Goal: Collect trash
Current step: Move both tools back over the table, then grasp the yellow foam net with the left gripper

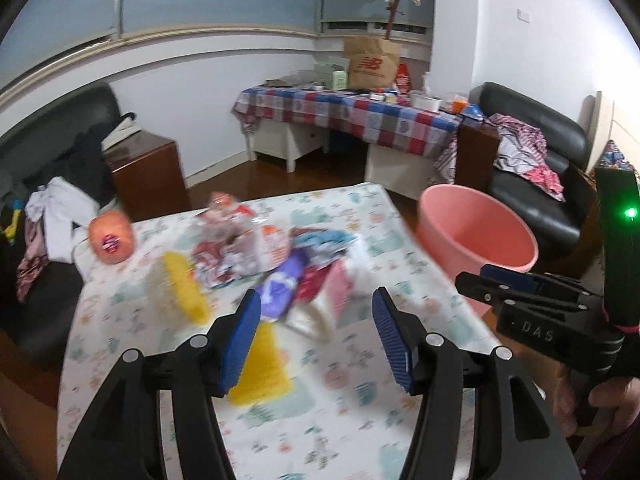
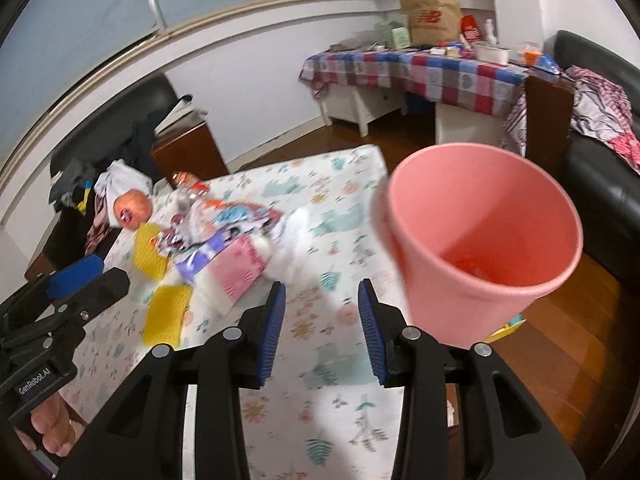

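Note:
A blurred pile of trash (image 1: 260, 256) lies in the middle of the table (image 1: 352, 400): crumpled wrappers, a purple packet (image 1: 276, 292), a pink packet (image 2: 236, 272), white tissue (image 2: 292, 248) and two yellow sponge-like pieces (image 1: 188, 292) (image 1: 260, 372). An orange fruit with a sticker (image 1: 112, 238) sits at the far left. A pink bin (image 1: 436, 216) stands at the table's right edge, with something reddish at its bottom. My left gripper (image 1: 317, 300) is open above the near side of the pile, holding nothing. My right gripper (image 2: 321, 286) is open and holds nothing, left of the bin (image 2: 480, 208).
Black sofas with clothes on them stand at the left (image 1: 48, 152) and right (image 1: 532, 148). A wooden side table (image 1: 144, 168) is behind the table. A checked-cloth table (image 1: 352, 112) with a paper bag is at the far wall. Wooden floor surrounds the table.

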Tool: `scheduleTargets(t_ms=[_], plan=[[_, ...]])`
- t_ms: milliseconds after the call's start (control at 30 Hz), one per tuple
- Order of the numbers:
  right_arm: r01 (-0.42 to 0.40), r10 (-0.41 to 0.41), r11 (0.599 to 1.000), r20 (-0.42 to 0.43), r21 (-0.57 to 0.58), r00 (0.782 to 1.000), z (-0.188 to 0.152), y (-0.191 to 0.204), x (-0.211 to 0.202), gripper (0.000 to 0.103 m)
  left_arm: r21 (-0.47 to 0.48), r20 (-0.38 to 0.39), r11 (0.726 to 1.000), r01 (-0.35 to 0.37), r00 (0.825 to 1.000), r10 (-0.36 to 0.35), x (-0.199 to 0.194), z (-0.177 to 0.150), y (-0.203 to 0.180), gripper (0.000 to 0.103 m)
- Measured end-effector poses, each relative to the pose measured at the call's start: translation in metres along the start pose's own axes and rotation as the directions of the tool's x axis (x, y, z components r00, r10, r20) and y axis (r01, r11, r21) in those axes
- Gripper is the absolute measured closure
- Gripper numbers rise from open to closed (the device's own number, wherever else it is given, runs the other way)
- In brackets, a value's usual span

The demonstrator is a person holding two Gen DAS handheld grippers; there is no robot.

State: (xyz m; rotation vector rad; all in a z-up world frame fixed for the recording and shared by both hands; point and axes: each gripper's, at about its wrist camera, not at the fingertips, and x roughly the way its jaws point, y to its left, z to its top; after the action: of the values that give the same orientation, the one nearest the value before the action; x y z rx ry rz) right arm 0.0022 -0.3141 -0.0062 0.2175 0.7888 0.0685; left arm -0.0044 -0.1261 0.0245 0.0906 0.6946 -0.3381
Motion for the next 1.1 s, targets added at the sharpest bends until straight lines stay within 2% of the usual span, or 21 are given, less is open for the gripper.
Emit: scheduleTargets(t_ms=[267,500,700,733,800,933,1100], plan=[[-0.026,0.025,0.999,-0.037,-0.036,0.999,-0.009,0.018,0.013,0.065,-0.036,-0.041,0.997,-0.066,0.997,0.065,-0.002,-0.027,0.040,0.046],[-0.046,0.043,0.998,-0.059,-0.038,0.997,-0.010,0.024,0.026,0.065,-0.137,-0.085,0.981,-0.139,0.988,0.128,0.006,-0.037,0.085,0.046],[-0.062,0.059,0.997,-0.068,-0.040,0.996,-0.008,0.028,0.034,0.065,-0.266,-0.095,0.956,-0.121,0.991,0.099,0.022,-0.025,0.111,0.047],[-0.064,0.061,0.997,-0.069,-0.041,0.996,-0.007,0.029,0.035,0.065,-0.271,-0.093,0.955,-0.119,0.991,0.097,0.026,-0.022,0.112,0.048],[-0.069,0.066,0.997,-0.072,-0.046,0.995,-0.008,0.031,0.037,0.065,-0.281,-0.093,0.954,-0.107,0.992,0.084,0.036,-0.017,0.112,0.063],[-0.075,0.071,0.996,-0.077,-0.051,0.994,-0.008,0.031,0.039,0.065,-0.310,-0.102,0.945,-0.101,0.992,0.073,0.058,-0.010,0.115,0.067],[-0.076,0.071,0.996,-0.090,-0.048,0.993,-0.009,0.030,0.045,0.065,-0.296,-0.101,0.946,-0.134,0.989,0.108,0.081,-0.002,0.117,0.073]])
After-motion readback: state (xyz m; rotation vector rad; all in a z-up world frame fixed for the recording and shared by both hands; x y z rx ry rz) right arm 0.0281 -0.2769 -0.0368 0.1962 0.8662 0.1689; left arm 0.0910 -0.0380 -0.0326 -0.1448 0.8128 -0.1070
